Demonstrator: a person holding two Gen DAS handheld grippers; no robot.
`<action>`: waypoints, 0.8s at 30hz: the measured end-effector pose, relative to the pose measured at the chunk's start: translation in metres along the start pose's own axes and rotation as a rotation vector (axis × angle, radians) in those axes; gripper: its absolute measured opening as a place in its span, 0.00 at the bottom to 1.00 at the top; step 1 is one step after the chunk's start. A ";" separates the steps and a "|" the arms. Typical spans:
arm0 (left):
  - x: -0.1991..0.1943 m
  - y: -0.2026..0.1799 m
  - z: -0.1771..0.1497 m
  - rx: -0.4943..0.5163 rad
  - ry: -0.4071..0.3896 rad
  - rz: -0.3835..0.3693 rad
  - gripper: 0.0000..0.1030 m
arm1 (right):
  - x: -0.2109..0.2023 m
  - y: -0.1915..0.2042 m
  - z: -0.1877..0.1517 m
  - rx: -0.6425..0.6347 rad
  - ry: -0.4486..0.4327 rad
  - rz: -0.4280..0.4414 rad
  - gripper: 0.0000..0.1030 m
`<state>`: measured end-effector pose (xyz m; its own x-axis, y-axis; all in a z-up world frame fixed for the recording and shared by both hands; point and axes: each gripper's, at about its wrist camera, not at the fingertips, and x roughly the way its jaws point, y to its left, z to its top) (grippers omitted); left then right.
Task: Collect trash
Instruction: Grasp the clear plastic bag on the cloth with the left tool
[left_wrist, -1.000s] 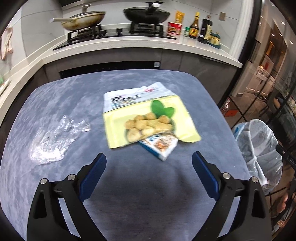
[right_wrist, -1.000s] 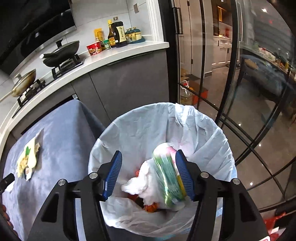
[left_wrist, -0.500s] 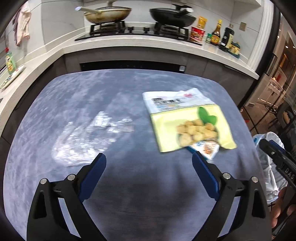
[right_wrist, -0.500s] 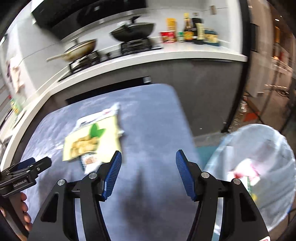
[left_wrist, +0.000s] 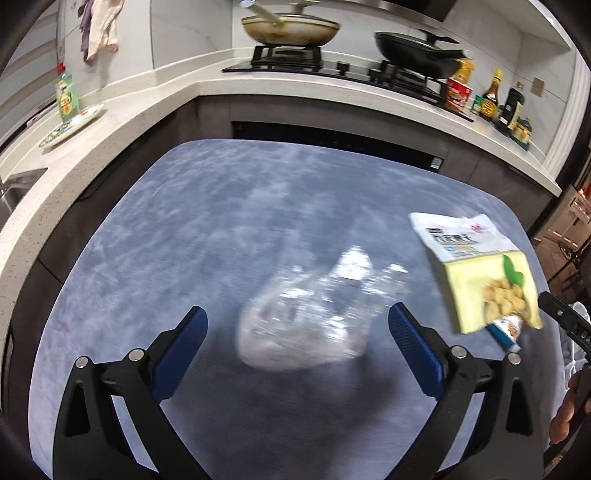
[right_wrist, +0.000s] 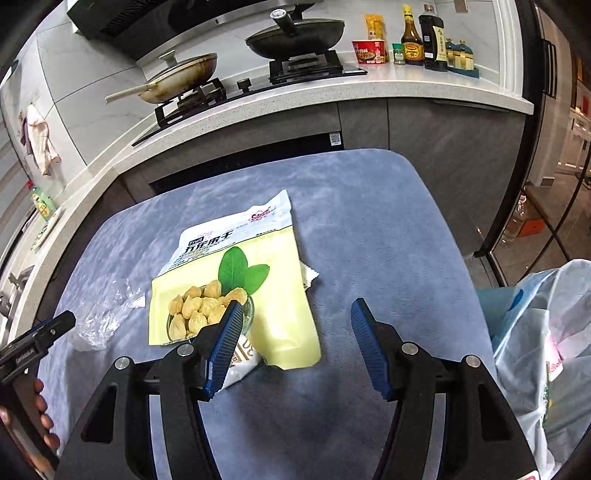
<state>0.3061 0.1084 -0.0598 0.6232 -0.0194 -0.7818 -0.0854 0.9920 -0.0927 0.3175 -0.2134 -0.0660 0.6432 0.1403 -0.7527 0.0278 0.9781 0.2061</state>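
1. Left tongs (left_wrist: 297, 330) are spreading wider right now, nothing pinched. The crumpled clear plastic wrapper (left_wrist: 314, 317) lies on the blue-grey cloth-covered table (left_wrist: 207, 236) just ahead of the gap between the tips, blurry but clearly not clamped.
2. Right tongs (right_wrist: 295, 345) are spread about halfway and empty. They hover over the near edge of the flat yellow-and-white snack pouch with the green leaf picture (right_wrist: 258, 258), left tip over its lower corner.
3. A small white sachet (right_wrist: 242, 360) peeks out from under that pouch.
4. The white-lined trash bin (right_wrist: 546, 332) sits off the table's right side, with some trash in it already.
5. My read: this is the reach step, 1 piece per hand. Next move calls for dropping lower, getting a tip under or around each thin piece, then squeezing. Flat pouch looks like the fiddly 1.
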 end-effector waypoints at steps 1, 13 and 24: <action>0.005 0.006 0.001 -0.012 0.010 -0.006 0.92 | 0.002 0.001 0.000 0.000 0.003 0.000 0.57; 0.042 0.020 -0.013 -0.042 0.069 -0.070 0.74 | 0.010 0.017 -0.009 -0.044 0.040 0.012 0.08; 0.025 -0.007 -0.013 0.024 0.058 -0.166 0.21 | -0.014 0.027 -0.013 -0.094 0.005 0.034 0.27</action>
<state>0.3123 0.0994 -0.0869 0.5808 -0.1893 -0.7917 0.0340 0.9774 -0.2087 0.2993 -0.1871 -0.0588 0.6390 0.1745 -0.7492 -0.0663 0.9828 0.1724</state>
